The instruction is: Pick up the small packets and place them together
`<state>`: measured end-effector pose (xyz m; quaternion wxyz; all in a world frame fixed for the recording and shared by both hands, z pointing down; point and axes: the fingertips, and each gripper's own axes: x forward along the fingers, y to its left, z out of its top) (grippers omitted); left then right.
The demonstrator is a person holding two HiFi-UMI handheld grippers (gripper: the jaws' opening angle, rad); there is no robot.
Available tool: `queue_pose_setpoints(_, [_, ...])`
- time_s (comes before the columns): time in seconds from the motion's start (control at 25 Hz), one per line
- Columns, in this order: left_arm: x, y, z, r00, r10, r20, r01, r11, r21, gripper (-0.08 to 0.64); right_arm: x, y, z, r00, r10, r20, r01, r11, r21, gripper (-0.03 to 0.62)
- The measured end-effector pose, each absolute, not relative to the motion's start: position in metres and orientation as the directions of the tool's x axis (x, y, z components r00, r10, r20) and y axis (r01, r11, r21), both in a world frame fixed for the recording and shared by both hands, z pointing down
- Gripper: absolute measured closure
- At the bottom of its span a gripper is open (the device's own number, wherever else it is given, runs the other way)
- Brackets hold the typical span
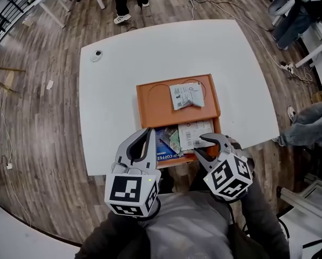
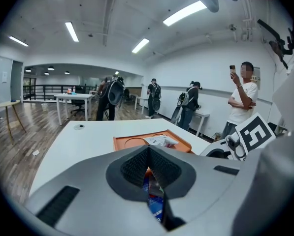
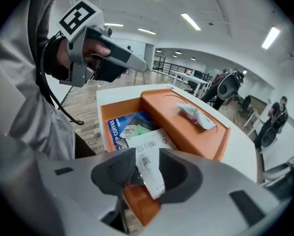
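My right gripper, at the lower right of the head view, has its jaws pressed onto 1 white barcode packet. It holds the packet over the near compartment of the orange tray, which sits mid-frame on the white surface. My left gripper, at the lower left, has its jaw tips together with nothing clearly gripped, just above the blue coffee packet in that same compartment, and a small heap of white packets lies on the tray's raised far part.
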<state>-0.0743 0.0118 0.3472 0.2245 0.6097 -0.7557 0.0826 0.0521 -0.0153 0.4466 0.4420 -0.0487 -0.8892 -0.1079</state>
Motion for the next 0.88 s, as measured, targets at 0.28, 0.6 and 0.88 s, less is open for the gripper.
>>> queue_pose_setpoints(0.28, [-0.084,0.016,0.353,-0.172,-0.880,0.442,-0.948,0.269,0.168,0.563,0.051,-0.015,0.461,-0.540,0.004,0.842,0.251,0.955,0.156,0.440])
queue_pose_setpoints(0.6, [-0.108,0.015,0.353,-0.214,-0.872,0.440,-0.931,0.318,0.178,0.563,0.043,-0.017,0.470,-0.469,0.089,0.879,0.341,0.936,0.087,0.339])
queue_pose_setpoints(0.88, [-0.117,0.016,0.362,-0.224,-0.862,0.454,-0.921,0.340,0.190,0.563,0.043,-0.019,0.481,-0.380,0.089,0.921,0.383,0.921,0.069,0.322])
